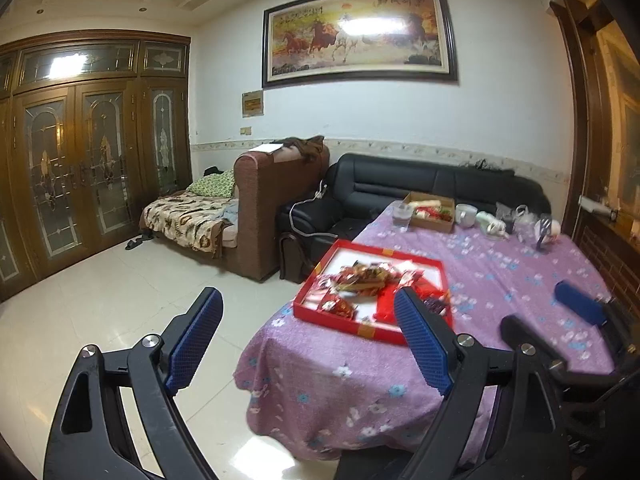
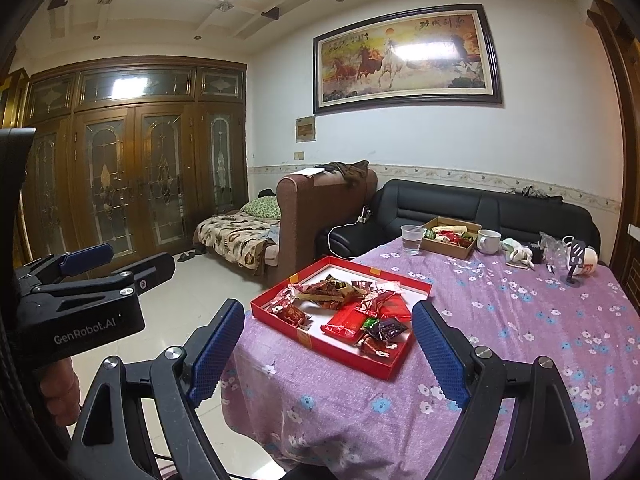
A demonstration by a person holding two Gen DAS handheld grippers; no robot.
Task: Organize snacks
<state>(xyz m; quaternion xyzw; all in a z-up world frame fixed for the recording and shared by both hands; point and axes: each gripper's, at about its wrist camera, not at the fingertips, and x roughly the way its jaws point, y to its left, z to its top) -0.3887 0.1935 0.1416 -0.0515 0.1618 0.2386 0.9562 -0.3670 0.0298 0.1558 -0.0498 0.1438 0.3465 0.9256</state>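
Note:
A red tray lies near the front left corner of the purple flowered table, with a loose pile of wrapped snacks in it. My left gripper hovers open before the table's corner, short of the tray, with nothing between its blue pads. In the right wrist view the same red tray and snacks lie just beyond my right gripper, which is open and empty too. A cardboard box with more snacks stands at the table's far side. Each view also catches the other tool: right gripper, left gripper.
A plastic cup, a white mug, a phone stand and small clutter stand along the table's far edge. A black sofa and a brown armchair sit behind the table. Tiled floor spreads to the left.

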